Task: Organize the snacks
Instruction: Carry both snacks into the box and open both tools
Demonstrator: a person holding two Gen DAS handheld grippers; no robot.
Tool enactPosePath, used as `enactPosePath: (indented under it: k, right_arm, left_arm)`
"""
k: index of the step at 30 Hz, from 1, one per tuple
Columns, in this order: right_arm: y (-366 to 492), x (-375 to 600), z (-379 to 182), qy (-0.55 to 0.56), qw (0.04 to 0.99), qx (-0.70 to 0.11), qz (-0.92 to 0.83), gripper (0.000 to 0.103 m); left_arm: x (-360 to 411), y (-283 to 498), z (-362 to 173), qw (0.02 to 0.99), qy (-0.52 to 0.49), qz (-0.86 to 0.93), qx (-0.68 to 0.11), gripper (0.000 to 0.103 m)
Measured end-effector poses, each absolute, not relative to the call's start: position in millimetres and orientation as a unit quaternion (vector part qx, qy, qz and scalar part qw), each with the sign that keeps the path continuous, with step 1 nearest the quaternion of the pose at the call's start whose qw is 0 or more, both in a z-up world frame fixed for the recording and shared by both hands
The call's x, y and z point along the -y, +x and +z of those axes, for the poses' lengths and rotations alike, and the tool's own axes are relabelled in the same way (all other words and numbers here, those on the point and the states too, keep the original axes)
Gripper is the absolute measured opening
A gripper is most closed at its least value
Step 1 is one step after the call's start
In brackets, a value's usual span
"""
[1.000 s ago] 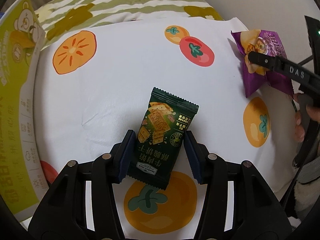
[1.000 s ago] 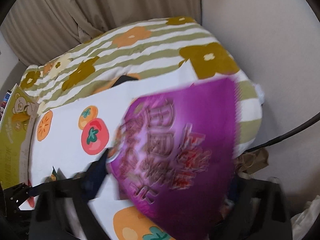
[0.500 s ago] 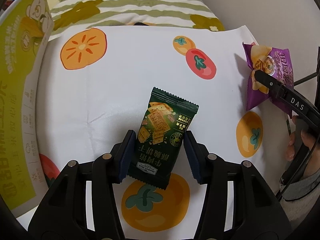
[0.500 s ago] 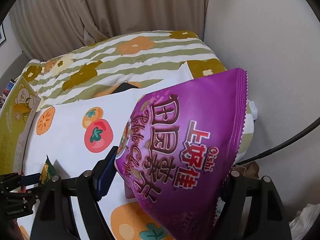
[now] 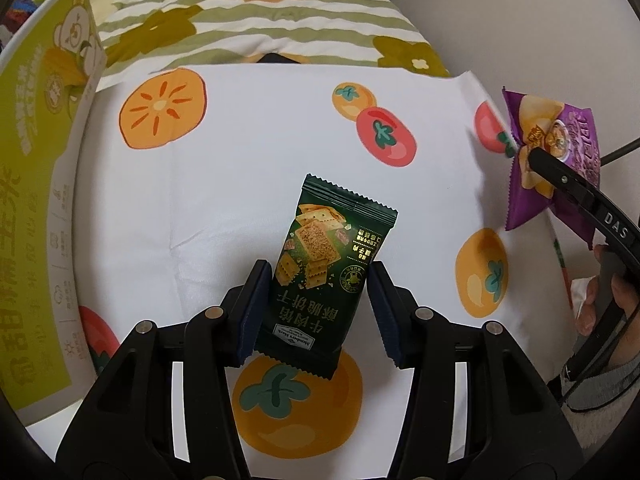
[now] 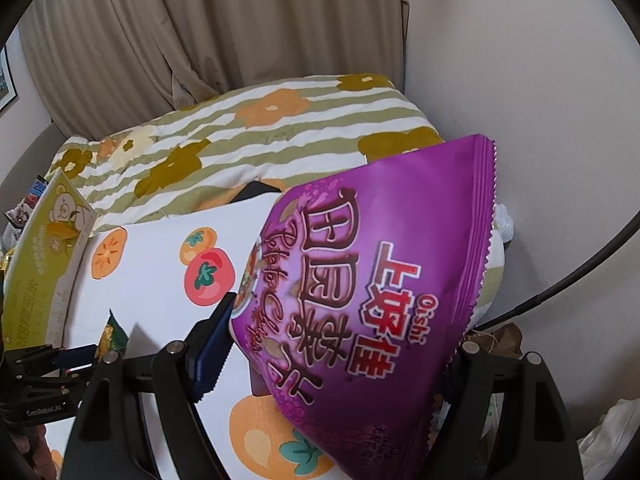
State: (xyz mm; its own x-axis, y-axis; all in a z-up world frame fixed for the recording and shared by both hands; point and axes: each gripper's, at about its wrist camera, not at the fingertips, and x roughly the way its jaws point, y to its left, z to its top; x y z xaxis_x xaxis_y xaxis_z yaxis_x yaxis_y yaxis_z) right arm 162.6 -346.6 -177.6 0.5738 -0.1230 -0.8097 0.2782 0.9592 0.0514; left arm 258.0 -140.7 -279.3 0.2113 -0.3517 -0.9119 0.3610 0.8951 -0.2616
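The left gripper is clamped on the green cracker packet; the right gripper grips the purple chip bag. Both snacks are above the persimmon-print cloth. Neither is yet placed; the yellow-green box stands nearby.

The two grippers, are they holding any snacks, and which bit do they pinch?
Yes. The left gripper pinches the green cracker packet by its lower side edges. The right gripper pinches the purple chip bag across its lower part.
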Motion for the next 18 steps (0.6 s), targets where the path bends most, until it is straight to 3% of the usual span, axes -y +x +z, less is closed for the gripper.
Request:
enactPosePath:
  k: [9,18]
  right_arm:
    - [163,330,-143,0.067,0.894,-0.437,-0.078,0.078]
    - [192,269,-84,0.044,0.911,-0.41,0.022,0.077]
  left_arm:
    - [138,257,-235,0.799,-0.014,-0.232,-0.554,0.046]
    - [93,262,-136,0.852,-0.04,-0.199,-0.482,0.046]
